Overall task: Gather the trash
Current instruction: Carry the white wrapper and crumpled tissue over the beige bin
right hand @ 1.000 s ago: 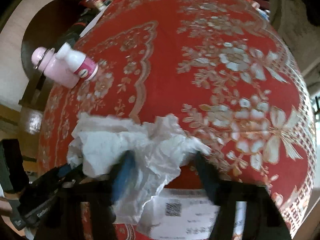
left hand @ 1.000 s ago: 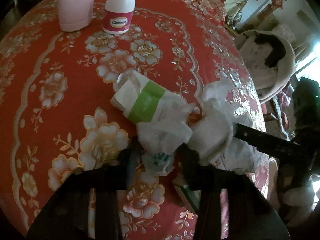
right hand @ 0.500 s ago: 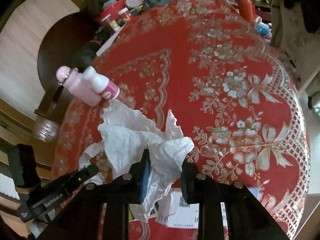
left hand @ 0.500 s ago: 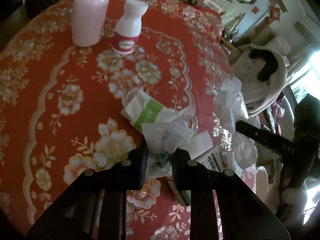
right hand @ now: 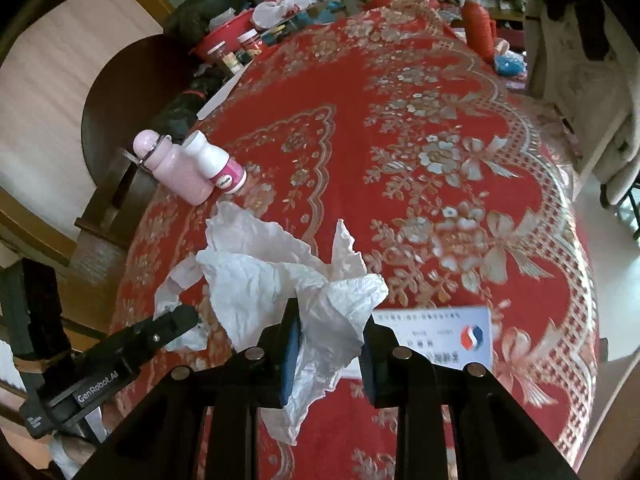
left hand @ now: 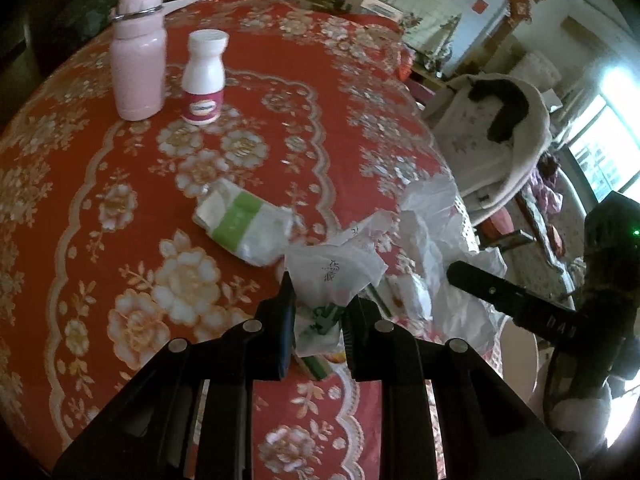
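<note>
Two pieces of trash are in hand at once here. Left tongs (left hand: 318,316) are pinched down on a small white wrapper with green print (left hand: 332,280), and it looks lifted clear of the desk (left hand: 72,240), which has a red floral cloth on it. Right tongs (right hand: 330,332) are clamped on a big crumpled white tissue (right hand: 276,276), which hangs loose out of both sides of the jaws and droops below them.

So I'd call this the pickup step, with both grabs made. What I can't see anywhere is a bin or bag, so where this stuff goes is a guess.

Not done either. A white-and-green packet (left hand: 244,224) is lying flat on the cloth just past the left tongs, and more white paper scraps (left hand: 432,216) sit near the desk edge between the two tools. A printed card (right hand: 436,336) lies on the cloth right by the right tongs; might be trash, might not.

Next move, I reckon: carry both loads off without letting that trailing tissue snag or drag things. The pink bottle (left hand: 138,52) and the white pill bottle (left hand: 204,76) stand upright well back, out of the way.
</note>
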`<action>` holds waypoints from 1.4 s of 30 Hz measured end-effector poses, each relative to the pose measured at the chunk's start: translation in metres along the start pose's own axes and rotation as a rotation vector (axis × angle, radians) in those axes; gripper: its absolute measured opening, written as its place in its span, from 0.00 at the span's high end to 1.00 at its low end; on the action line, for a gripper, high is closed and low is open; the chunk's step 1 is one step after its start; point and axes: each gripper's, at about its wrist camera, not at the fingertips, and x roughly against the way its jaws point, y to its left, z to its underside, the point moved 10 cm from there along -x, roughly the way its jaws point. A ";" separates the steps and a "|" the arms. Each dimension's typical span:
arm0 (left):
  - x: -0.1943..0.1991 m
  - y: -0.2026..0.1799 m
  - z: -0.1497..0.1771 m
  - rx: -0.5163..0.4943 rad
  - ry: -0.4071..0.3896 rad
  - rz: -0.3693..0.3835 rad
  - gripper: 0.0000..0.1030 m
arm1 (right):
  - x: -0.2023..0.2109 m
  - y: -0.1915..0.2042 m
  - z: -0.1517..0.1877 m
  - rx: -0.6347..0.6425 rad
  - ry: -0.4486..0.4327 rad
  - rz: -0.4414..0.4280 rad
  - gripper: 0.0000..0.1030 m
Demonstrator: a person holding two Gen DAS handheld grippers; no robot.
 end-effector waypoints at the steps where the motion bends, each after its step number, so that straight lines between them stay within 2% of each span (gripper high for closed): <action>1: 0.000 -0.004 0.003 -0.007 0.003 0.003 0.83 | 0.002 -0.001 0.003 -0.003 -0.002 0.003 0.76; 8: 0.000 -0.033 0.021 -0.051 0.020 0.016 0.83 | 0.024 -0.021 0.027 -0.026 -0.024 0.036 0.76; 17: -0.006 -0.097 0.047 -0.137 0.049 0.065 0.82 | 0.066 -0.073 0.055 -0.100 -0.060 0.087 0.76; 35: -0.035 -0.263 0.123 -0.355 0.151 0.193 0.82 | 0.169 -0.214 0.127 -0.312 -0.128 0.230 0.76; 42: -0.055 -0.316 0.152 -0.425 0.203 0.231 0.82 | 0.198 -0.271 0.158 -0.416 -0.136 0.289 0.76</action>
